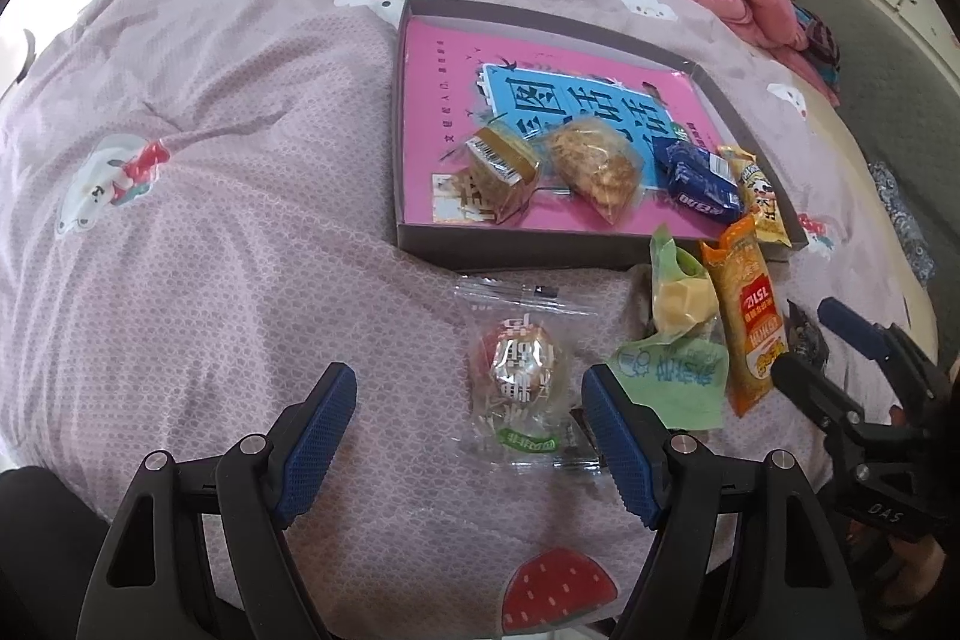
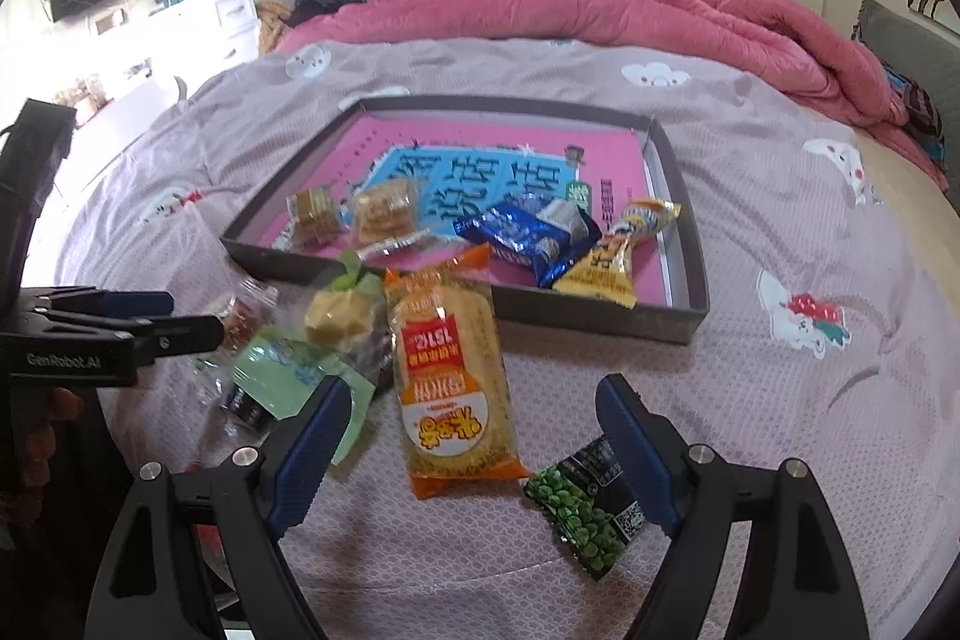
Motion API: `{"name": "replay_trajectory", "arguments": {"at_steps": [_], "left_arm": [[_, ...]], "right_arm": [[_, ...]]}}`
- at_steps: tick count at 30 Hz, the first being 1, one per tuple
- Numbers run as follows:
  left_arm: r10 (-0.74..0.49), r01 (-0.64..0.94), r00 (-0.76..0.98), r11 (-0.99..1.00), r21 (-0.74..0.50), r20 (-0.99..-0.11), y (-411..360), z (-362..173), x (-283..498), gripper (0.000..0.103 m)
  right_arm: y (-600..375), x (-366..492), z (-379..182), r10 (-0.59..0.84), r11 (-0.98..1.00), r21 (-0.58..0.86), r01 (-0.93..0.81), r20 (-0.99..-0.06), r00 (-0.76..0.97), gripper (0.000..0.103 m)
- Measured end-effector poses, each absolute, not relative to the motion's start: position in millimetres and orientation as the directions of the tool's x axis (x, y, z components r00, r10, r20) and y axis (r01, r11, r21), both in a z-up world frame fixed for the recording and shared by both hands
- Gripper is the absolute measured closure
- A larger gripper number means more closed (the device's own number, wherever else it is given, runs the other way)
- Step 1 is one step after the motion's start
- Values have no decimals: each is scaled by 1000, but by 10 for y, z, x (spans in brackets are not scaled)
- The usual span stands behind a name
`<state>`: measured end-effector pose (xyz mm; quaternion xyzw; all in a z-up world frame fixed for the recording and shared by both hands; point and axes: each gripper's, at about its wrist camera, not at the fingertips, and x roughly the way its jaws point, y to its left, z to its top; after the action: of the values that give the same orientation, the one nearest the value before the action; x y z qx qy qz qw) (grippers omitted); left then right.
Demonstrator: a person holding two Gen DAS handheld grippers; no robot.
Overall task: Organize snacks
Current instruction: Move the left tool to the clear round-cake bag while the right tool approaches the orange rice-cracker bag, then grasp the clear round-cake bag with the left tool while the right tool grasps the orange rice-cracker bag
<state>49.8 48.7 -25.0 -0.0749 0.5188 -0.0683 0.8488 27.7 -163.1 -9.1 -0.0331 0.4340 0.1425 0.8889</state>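
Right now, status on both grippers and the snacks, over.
Left gripper open, straddling clear-wrapped snack. Right gripper open over orange packet; green pea bag beside its right finger. Four snacks already in tray. Nothing blocking.

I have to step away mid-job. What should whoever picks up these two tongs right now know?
Left tongs: open, empty, over the clear-wrapped round sweet on the bedspread.
Right tongs: open, empty, straddling the near end of the orange packet; the green pea packet lies by the right finger.
Done: four snacks sit in the box: two clear-wrapped pastries, a blue packet and a yellow packet.
Left: the sweet, the green pouch with a yellow block, the orange packet and the pea packet are still outside the box.
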Motion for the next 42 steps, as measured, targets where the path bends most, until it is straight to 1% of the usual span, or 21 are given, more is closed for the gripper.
{"name": "replay_trajectory", "arguments": {"at_steps": [6, 16, 18, 20, 22, 27, 32, 33, 34, 35, 36, 38, 40, 42], "left_arm": [[-195, 33, 434, 979, -200, -880, 490, -325, 555, 24], [-202, 31, 411, 978, -208, -889, 461, -428, 643, 24], [-200, 33, 412, 978, -205, -889, 452, -435, 661, 24], [-202, 34, 412, 978, -207, -888, 445, -445, 680, 24], [-210, 32, 407, 976, -216, -889, 446, -458, 694, 24], [-235, 24, 407, 969, -247, -883, 479, -470, 708, 24], [-284, 24, 404, 954, -300, -870, 500, -480, 735, 24], [-290, 21, 404, 951, -309, -867, 505, -483, 742, 26], [-291, 21, 405, 951, -309, -867, 501, -483, 742, 30], [-289, 20, 407, 951, -308, -867, 502, -482, 744, 37], [-294, 22, 407, 950, -313, -865, 501, -484, 747, 40], [-322, 27, 403, 940, -341, -857, 501, -487, 758, 54], [-344, 37, 401, 932, -360, -849, 481, -483, 759, 64], [-337, 45, 405, 936, -349, -850, 459, -468, 748, 65]], "right_arm": [[-1586, 359, -255, 199, 958, 45, -285, -817, 541, 20], [-1514, 471, -390, 175, 952, 3, -307, -827, 534, 20], [-1501, 498, -414, 179, 949, 2, -316, -827, 532, 23], [-1492, 527, -437, 180, 948, 2, -320, -828, 531, 30], [-1493, 549, -455, 194, 946, 15, -325, -828, 526, 34], [-1469, 551, -449, 235, 936, 47, -349, -822, 519, 56], [-1504, 545, -415, 261, 935, 80, -346, -814, 519, 60], [-1522, 546, -400, 266, 936, 88, -340, -810, 523, 61], [-1540, 549, -385, 271, 937, 96, -335, -806, 527, 63], [-1559, 553, -372, 276, 938, 105, -329, -801, 531, 63], [-1579, 557, -358, 280, 939, 112, -324, -797, 535, 63], [-1599, 556, -333, 281, 941, 115, -318, -790, 545, 63], [-1604, 556, -314, 285, 941, 119, -317, -786, 549, 63], [-1608, 552, -301, 289, 940, 122, -318, -781, 553, 63]]}}
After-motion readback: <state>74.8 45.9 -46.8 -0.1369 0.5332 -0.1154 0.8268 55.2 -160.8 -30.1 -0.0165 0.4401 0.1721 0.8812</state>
